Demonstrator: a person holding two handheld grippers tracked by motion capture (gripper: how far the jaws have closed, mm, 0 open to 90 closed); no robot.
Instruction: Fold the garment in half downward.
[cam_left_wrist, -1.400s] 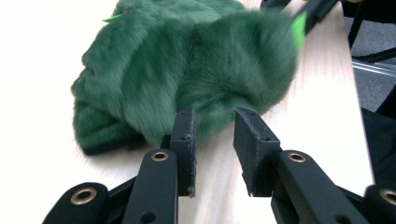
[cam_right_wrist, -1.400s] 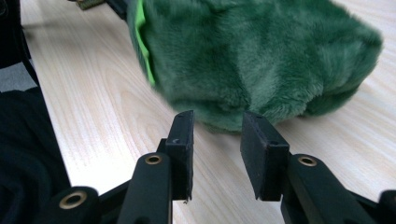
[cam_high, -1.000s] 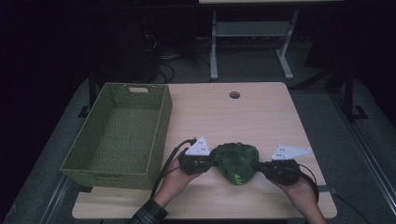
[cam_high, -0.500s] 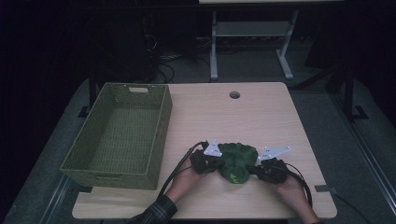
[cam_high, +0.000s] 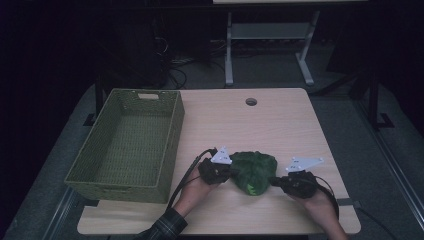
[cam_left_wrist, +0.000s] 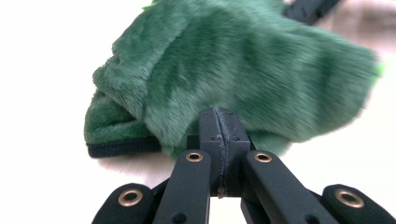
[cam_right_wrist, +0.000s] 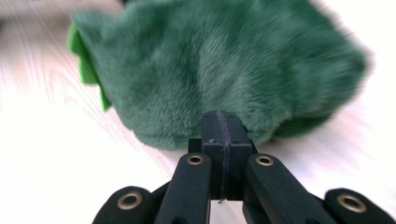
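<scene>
Toy: fuzzy dark-green plush toy (cam_high: 254, 171), lower centre of table, between both tools.
Left gripper (cam_high: 231, 172): jaws together, pinching toy's left edge.
Right gripper (cam_high: 274, 181): jaws together, pinching its right edge.

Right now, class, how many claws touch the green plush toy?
2: the left claw at the green plush toy's left side, the right claw at its right side.
</scene>
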